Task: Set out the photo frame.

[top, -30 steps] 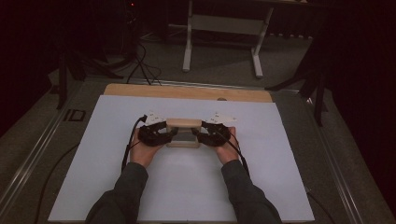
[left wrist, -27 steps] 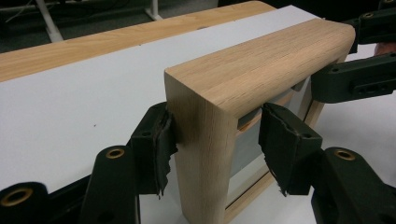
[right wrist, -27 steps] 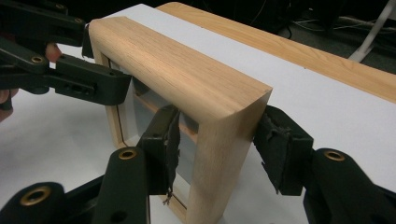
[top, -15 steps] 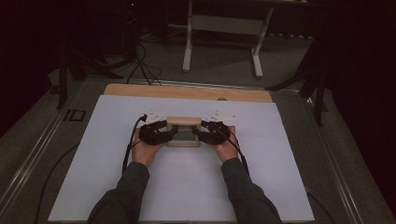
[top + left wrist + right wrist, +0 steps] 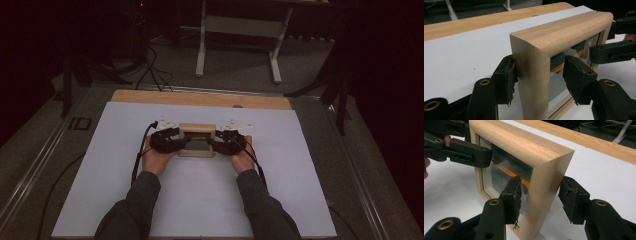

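Dim floor and the legs of a pale metal stand (image 5: 235, 45) lie beyond the table, whose white sheet-covered top (image 5: 310, 165) ends in a strip of bare light wood (image 5: 200, 98) along its far edge. Near the middle of the sheet stands a small light-oak picture frame with a glass front (image 5: 196, 140), upright on its lower edge, with the glazed face turned toward the person.

The left gripper (image 5: 175, 141) straddles the frame's left upright. In the left gripper view one black pad (image 5: 507, 78) sits against the outer wood while the other pad (image 5: 577, 77) stands apart from the glass side, so the jaws are spread and not clamping. The right gripper (image 5: 220, 142) straddles the right upright in the same way. In the right gripper view its inner pad (image 5: 512, 197) lies at the wood's edge and its outer pad (image 5: 572, 200) is clear of the frame, so it too is released rather than grasping.

The risk from here looks to be the frame tipping. It balances on a narrow edge with neither tool pinching it, and an uneven nudge from one side could push it over onto its face or back. A pad closing on the glass rather than the wood could also slip.
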`<state>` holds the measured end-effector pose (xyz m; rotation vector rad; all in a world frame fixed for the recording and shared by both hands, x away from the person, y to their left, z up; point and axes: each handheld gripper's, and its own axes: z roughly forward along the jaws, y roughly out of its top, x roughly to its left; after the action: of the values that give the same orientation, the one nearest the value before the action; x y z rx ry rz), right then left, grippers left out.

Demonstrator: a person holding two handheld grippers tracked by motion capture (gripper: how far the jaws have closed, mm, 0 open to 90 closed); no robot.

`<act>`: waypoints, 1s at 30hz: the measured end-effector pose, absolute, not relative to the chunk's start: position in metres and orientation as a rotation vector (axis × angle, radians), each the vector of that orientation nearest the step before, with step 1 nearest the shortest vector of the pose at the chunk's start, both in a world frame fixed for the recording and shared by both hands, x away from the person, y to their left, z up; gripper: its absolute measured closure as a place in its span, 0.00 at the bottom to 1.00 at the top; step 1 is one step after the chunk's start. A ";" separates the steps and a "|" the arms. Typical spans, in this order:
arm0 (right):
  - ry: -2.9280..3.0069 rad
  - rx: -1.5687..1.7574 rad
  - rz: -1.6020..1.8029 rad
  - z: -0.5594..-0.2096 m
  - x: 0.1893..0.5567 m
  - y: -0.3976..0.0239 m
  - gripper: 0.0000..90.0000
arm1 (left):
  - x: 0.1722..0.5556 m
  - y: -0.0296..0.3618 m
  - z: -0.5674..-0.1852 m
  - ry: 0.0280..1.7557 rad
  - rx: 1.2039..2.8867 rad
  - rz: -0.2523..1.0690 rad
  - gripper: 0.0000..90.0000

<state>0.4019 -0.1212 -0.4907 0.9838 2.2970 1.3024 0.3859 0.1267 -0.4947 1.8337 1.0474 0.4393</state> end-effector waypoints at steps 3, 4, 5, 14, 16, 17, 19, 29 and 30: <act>2.297 0.983 1.296 -0.491 0.402 -0.121 0.58 | 0.387 0.126 -0.495 1.050 1.833 0.438 0.49; 2.298 0.981 1.294 -0.491 0.403 -0.121 0.58 | 0.388 0.126 -0.496 1.052 1.833 0.435 0.49; 2.298 0.976 1.290 -0.491 0.403 -0.121 0.58 | 0.388 0.126 -0.496 1.052 1.832 0.430 0.48; 2.328 0.983 1.267 -0.496 0.404 -0.120 0.57 | 0.388 0.128 -0.501 1.057 1.836 0.408 0.49; 2.332 0.986 1.268 -0.497 0.404 -0.120 0.57 | 0.389 0.129 -0.501 1.054 1.834 0.400 0.49; 2.333 0.987 1.271 -0.497 0.404 -0.120 0.56 | 0.389 0.129 -0.502 1.051 1.833 0.397 0.49; 2.330 0.995 1.277 -0.497 0.404 -0.120 0.56 | 0.390 0.130 -0.502 1.047 1.828 0.393 0.49; 2.332 0.998 1.278 -0.498 0.404 -0.120 0.57 | 0.392 0.130 -0.504 1.050 1.817 0.371 0.47; 2.332 0.998 1.273 -0.499 0.405 -0.120 0.56 | 0.392 0.130 -0.505 1.061 1.820 0.368 0.46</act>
<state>0.4046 -0.1203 -0.4987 0.9980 2.3323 1.2733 0.3923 0.1301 -0.5048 1.8196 1.0610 0.3680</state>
